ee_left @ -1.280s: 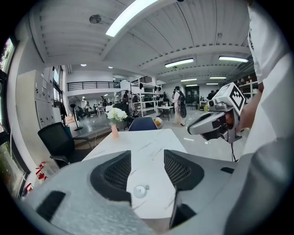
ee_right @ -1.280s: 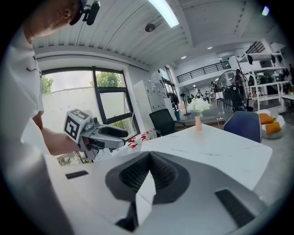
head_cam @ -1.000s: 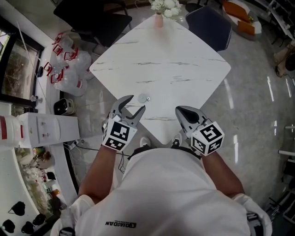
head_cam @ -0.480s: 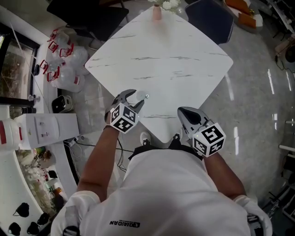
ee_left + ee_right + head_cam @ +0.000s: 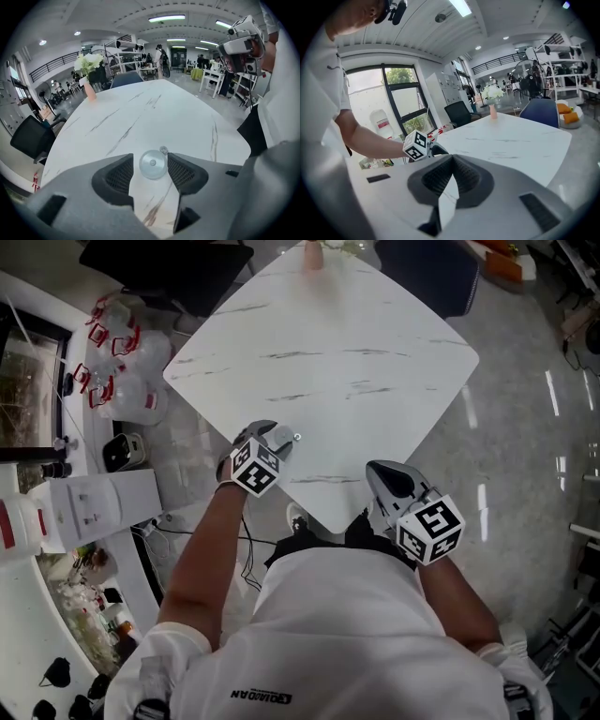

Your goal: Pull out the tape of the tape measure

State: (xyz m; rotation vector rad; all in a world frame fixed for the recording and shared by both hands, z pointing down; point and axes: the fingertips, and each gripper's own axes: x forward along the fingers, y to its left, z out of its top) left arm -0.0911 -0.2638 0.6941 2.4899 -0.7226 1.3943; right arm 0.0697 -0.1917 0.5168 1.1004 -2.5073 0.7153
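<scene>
The tape measure (image 5: 153, 164) is a small round clear-white disc with a tiny ring at its edge, lying flat on the white marble table (image 5: 154, 108) near its near corner. My left gripper (image 5: 150, 160) is open and tilted down over it, one pad on each side of the disc with a narrow gap to each. From the head view the left gripper (image 5: 275, 439) half covers the tape measure (image 5: 285, 436). My right gripper (image 5: 376, 468) is shut and empty, hovering by the table's near corner, to the right of the disc. The right gripper view shows its pads (image 5: 461, 180) pressed together.
A pink vase with white flowers (image 5: 89, 88) stands at the table's far corner. A dark blue chair (image 5: 427, 273) and a black chair (image 5: 169, 259) sit beyond the table (image 5: 356, 343). Plastic bags (image 5: 122, 362) and a white water dispenser (image 5: 94, 502) are on the floor at left.
My left gripper has dropped and tipped downward onto the table, so its jaws now straddle the tape measure. The right gripper has sunk slightly and stayed shut.
</scene>
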